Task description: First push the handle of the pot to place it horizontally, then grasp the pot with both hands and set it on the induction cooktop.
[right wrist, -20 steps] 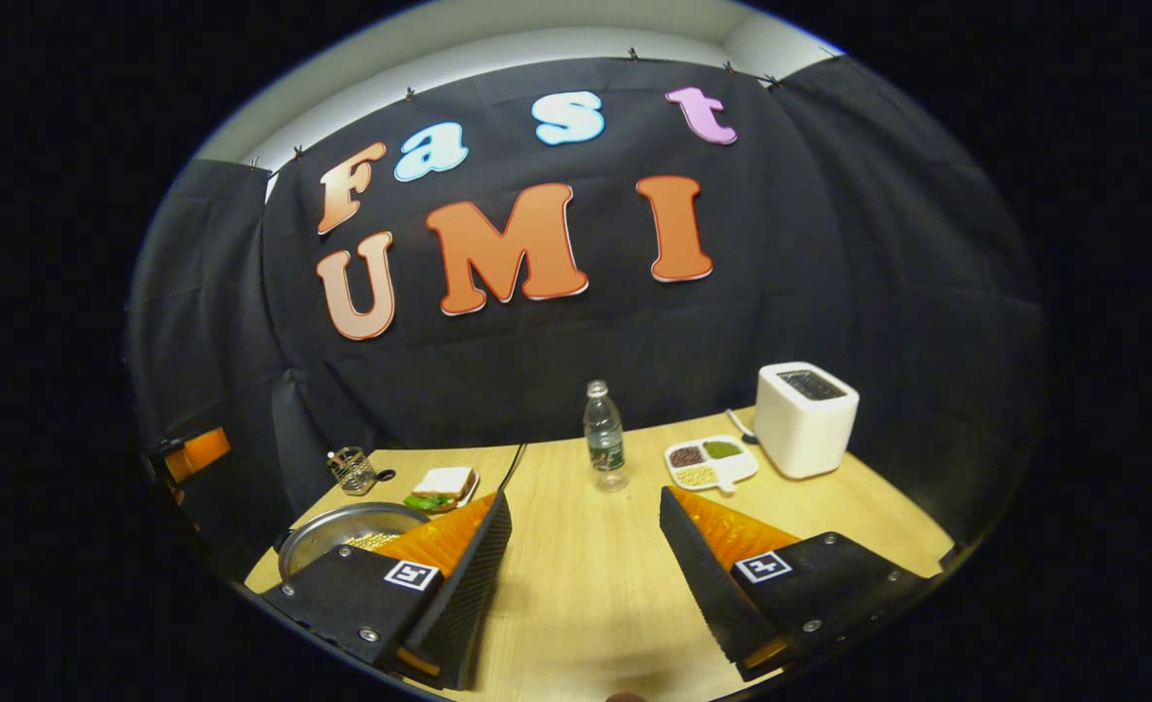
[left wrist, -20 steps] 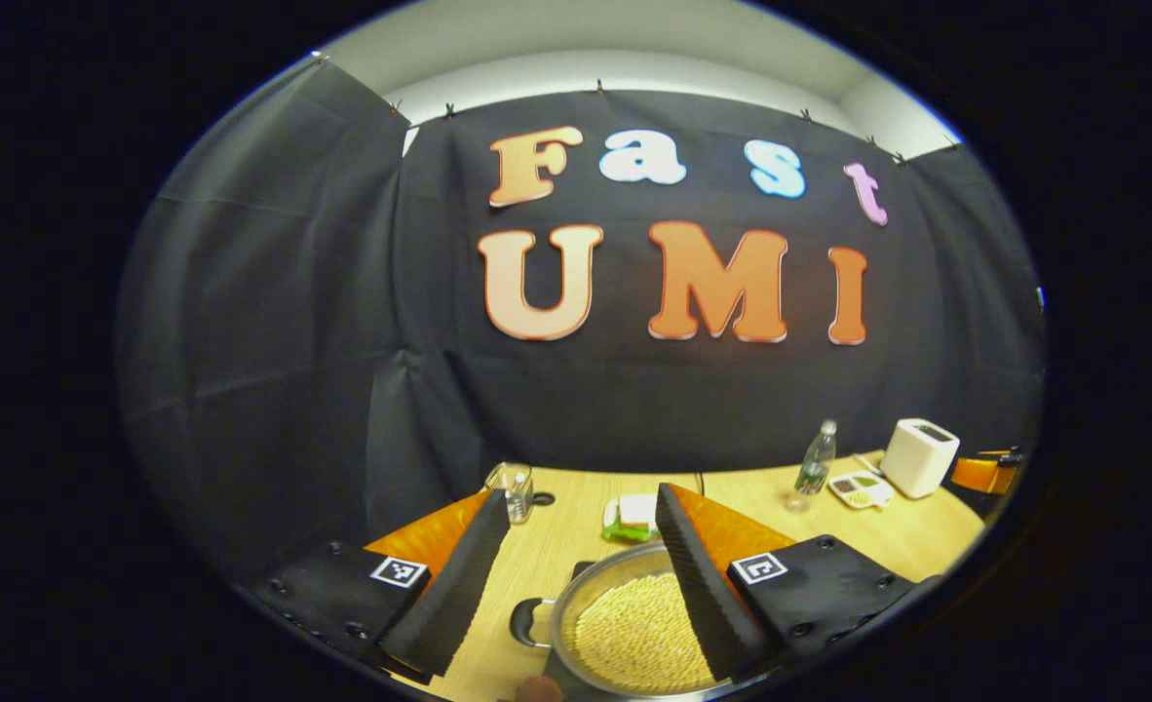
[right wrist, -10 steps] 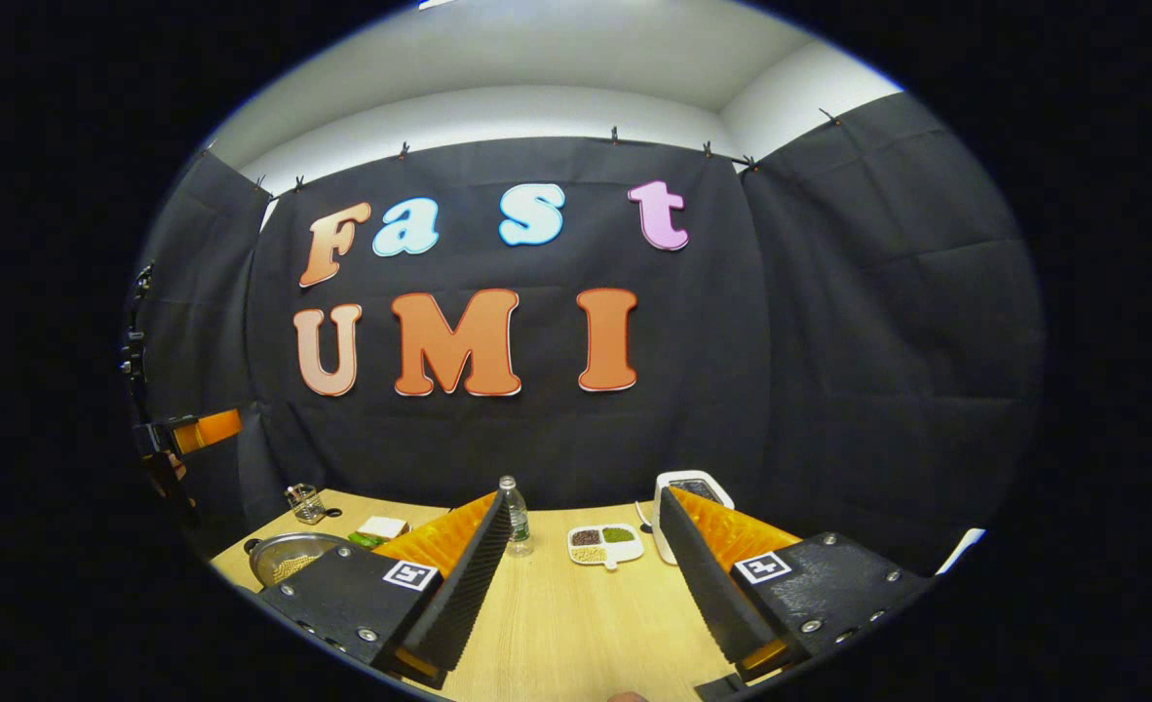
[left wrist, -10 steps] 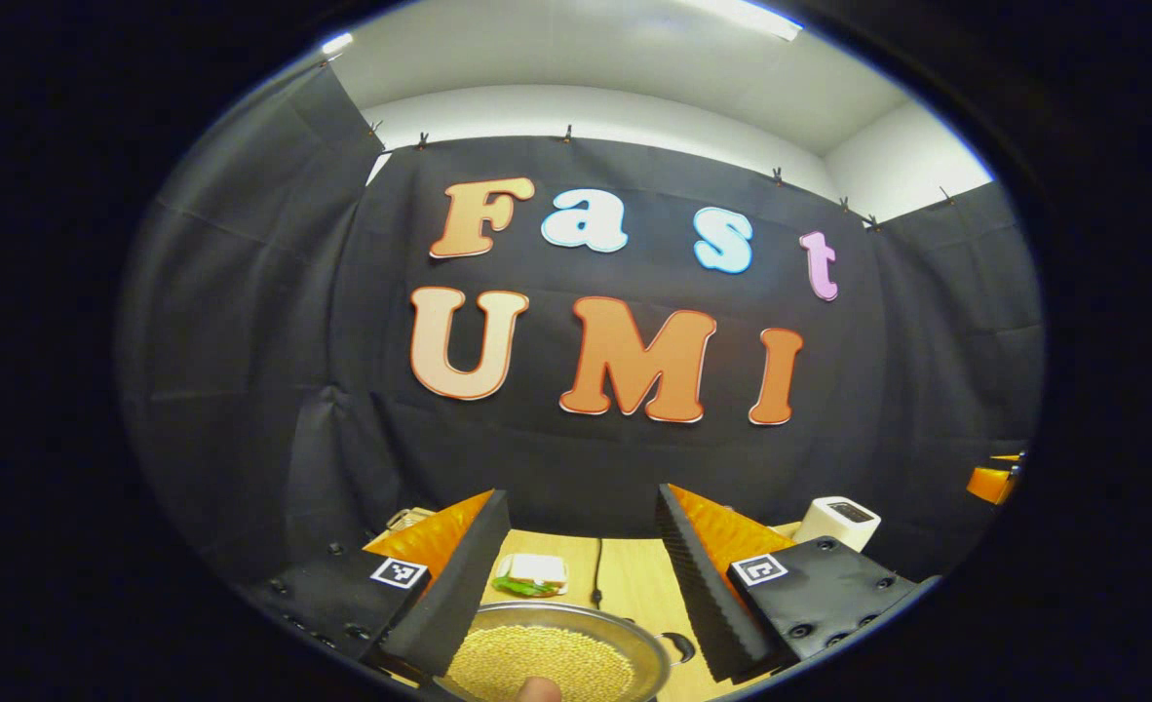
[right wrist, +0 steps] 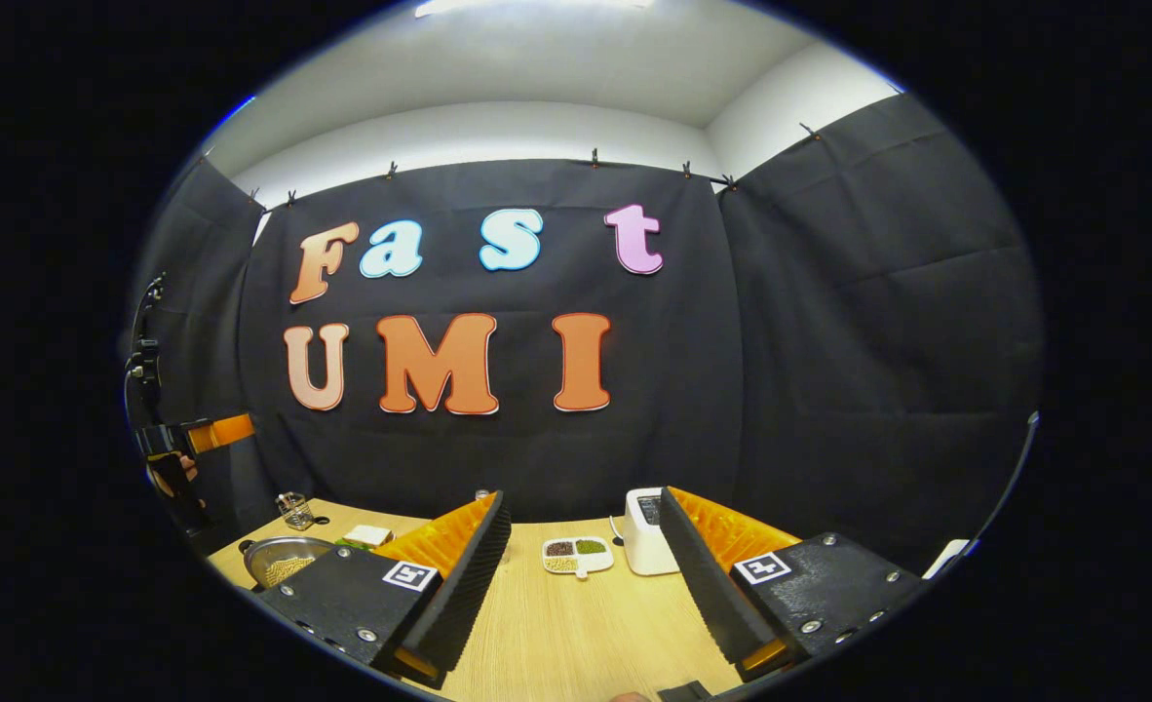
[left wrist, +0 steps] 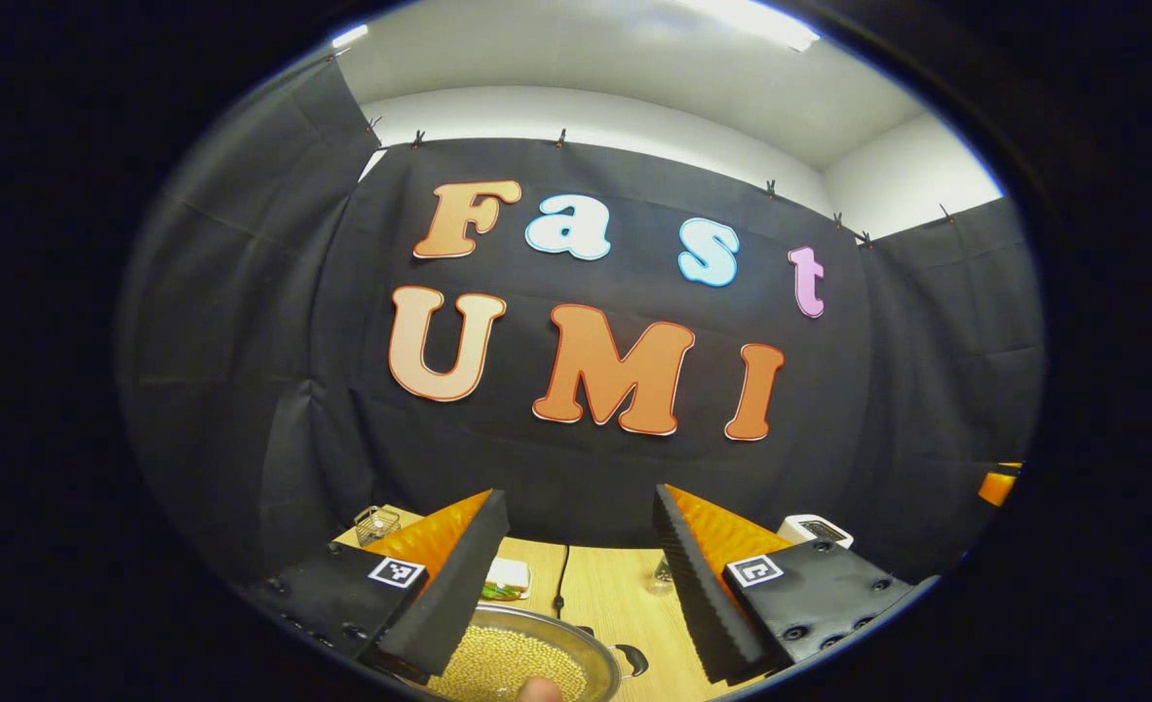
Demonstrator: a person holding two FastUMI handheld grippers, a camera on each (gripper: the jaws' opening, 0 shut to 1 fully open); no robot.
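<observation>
A steel pot [left wrist: 522, 661] full of pale beans sits at the bottom of the left gripper view, partly under my left finger. One small loop handle [left wrist: 633, 660] sticks out on its right side. My left gripper [left wrist: 576, 497] hovers above and behind the pot, open, with nothing between its fingers. In the right gripper view the pot [right wrist: 282, 560] lies far off at the left on the wooden table [right wrist: 576, 634]. My right gripper [right wrist: 584, 497] stands open over bare table. A hand [right wrist: 174, 475] holds the other gripper's orange body [right wrist: 215, 431] at the left edge.
Behind the pot are a sandwich [left wrist: 508, 577], a black cable [left wrist: 561, 585], a wire holder [left wrist: 373, 525] and a bottle [left wrist: 662, 578]. A white toaster [right wrist: 646, 531] and a divided dish [right wrist: 576, 554] stand at the back. A dark object [right wrist: 688, 692] pokes in at the bottom edge.
Both views have tilted upward, so the table sank to the bottom and more ceiling shows. The pot slid toward the lower left in the left gripper view. Both grippers stayed open.
</observation>
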